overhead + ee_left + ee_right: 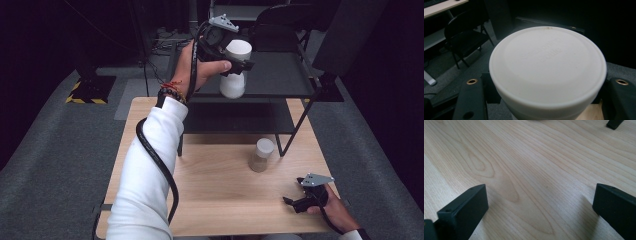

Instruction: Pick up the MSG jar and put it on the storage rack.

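My left gripper (239, 66) is raised at the back and shut on a white bottle (234, 82) just under its wide white lid (547, 65). The bottle hangs upright by the front edge of the black rack's top shelf (275, 75). In the left gripper view the black jaws press on both sides under the lid. A second bottle (261, 155) with a white cap and pale contents stands on the wooden table (220, 195) in front of the rack. My right gripper (296, 202) rests low at the table's front right, open (539, 205), with bare wood between its jaws.
The black two-tier rack stands on the table's far half, with its lower shelf (235, 117) bare. Behind the table are a dark folding chair (461, 37), grey carpet and cables. A thick black cable (160, 165) trails along the left sleeve.
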`<state>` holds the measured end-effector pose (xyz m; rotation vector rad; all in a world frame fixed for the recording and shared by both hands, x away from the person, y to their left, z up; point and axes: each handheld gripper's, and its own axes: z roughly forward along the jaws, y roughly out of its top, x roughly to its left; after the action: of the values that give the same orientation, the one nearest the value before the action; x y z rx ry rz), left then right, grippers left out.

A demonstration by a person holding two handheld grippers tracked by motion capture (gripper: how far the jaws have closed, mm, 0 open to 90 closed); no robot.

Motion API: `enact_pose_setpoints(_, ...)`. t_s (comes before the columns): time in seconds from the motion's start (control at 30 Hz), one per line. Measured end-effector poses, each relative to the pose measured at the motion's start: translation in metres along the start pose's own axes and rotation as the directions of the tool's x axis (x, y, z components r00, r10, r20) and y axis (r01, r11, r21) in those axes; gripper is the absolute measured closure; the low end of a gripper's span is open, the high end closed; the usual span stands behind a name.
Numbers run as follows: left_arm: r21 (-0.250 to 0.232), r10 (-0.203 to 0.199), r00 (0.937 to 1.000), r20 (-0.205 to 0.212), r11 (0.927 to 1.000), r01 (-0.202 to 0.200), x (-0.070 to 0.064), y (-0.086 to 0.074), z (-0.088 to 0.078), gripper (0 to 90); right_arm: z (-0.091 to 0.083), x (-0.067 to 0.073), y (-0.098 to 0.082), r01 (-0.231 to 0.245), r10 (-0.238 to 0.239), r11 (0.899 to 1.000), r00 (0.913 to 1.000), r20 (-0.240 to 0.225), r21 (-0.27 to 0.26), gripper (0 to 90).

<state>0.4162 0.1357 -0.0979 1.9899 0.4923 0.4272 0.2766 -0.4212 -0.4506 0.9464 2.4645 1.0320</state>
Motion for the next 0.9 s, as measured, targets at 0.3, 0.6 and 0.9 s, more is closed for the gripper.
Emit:
enact_pose_setpoints(0.3,-0.03,0.008,0.9999,0.007,0.9995,-0.008,0.004,-0.008,0.001,33.1,0.0,-0.001,0.0,0.003,-0.003,1.0,1.0,-0.002,0.0,0.0)
enact_pose_setpoints(0.6,-0.032,-0.006,1.0,-0.003,0.9995,0.005,0.004,-0.013,0.003,25.5,0.0,-0.001,0.0,0.002,-0.002,1.0,1.0,-0.002,0.0,0.0)
enact_pose_setpoints(0.9,-0.019,0.004,1.0,-0.008,0.9998,-0.004,0.004,-0.016,0.007,24.8,0.0,-0.001,0.0,0.003,-0.003,1.0,1.0,-0.002,0.0,0.0)
